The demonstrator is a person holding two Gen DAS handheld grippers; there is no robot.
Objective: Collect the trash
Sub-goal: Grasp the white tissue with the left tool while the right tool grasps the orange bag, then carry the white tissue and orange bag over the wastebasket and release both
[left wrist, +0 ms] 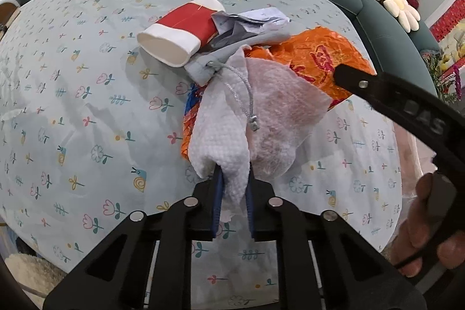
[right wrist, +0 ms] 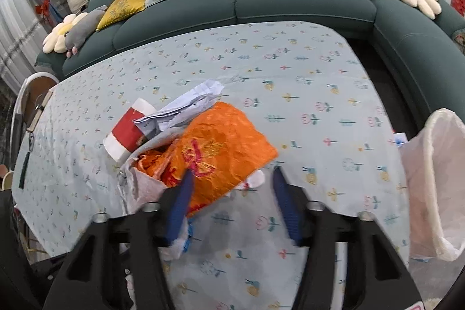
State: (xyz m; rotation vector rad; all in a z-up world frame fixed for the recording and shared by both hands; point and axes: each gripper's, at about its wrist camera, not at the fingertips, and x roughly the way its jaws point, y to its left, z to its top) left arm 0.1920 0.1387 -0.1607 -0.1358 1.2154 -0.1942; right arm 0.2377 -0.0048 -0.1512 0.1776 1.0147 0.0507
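Note:
A heap of trash lies on the flowered tablecloth [left wrist: 87, 106]. It holds a white paper towel [left wrist: 221, 141], an orange foil wrapper [left wrist: 314, 54], a red and white paper cup [left wrist: 180, 31] on its side, crumpled paper [left wrist: 250, 22] and a grey drawstring pouch [left wrist: 232, 54]. My left gripper [left wrist: 234, 176] is shut on the towel's near edge. My right gripper [right wrist: 232, 188] is open: its left pad lies over the orange wrapper [right wrist: 221, 147], and its right pad stands apart over bare cloth. The cup [right wrist: 125, 132] and paper [right wrist: 189, 103] lie behind the wrapper.
A bin lined with a pale bag [right wrist: 436, 179] stands off the table's right edge. A teal sofa [right wrist: 290, 5] with cushions and plush toys curves behind and to the right. A chair [right wrist: 32, 95] is at the left end. A hand [left wrist: 421, 222] holds the right gripper.

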